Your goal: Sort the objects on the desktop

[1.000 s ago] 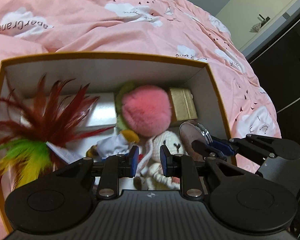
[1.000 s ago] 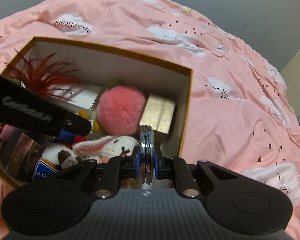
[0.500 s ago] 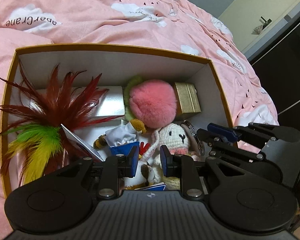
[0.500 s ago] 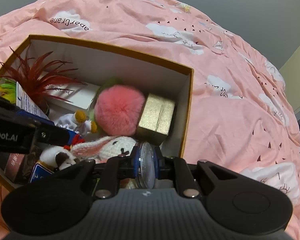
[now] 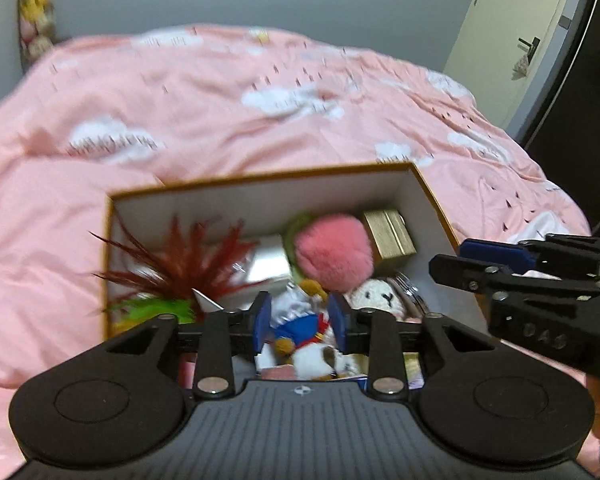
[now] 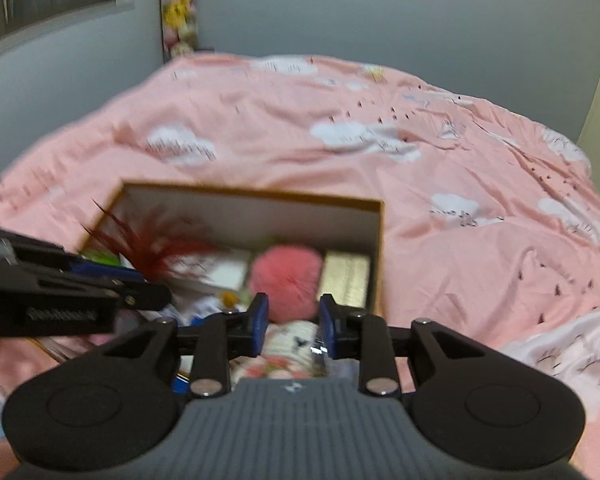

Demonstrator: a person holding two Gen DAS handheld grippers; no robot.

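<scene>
A yellow-rimmed cardboard box (image 5: pixel 260 178) sits on the pink bedspread and holds several items. Among them are a pink pompom (image 5: pixel 332 254), a gold gift box (image 5: pixel 388 234), a white crochet rabbit (image 5: pixel 380 300), a duck plush (image 5: pixel 300 312), red feathers (image 5: pixel 180 264) and a round clear disc (image 5: pixel 410 292) beside the rabbit. My left gripper (image 5: pixel 300 320) hovers above the duck, its jaws opening with nothing between them. My right gripper (image 6: pixel 293 322) hangs over the rabbit (image 6: pixel 292 336), its jaws opening too and empty. The disc (image 6: pixel 317 346) lies below its right finger. The image is motion-blurred.
Pink cloud-print bedding (image 6: pixel 420 160) surrounds the box (image 6: pixel 260 194) on all sides. Grey walls stand behind the bed, and a hanging string of plush toys (image 6: pixel 178 12) fills the corner. A door (image 5: pixel 516 40) is at the far right.
Both grippers rose and drew back from the box, tilting up to show the room. The right gripper let go of the round disc, now lying beside the rabbit. Both pairs of jaws widened.
</scene>
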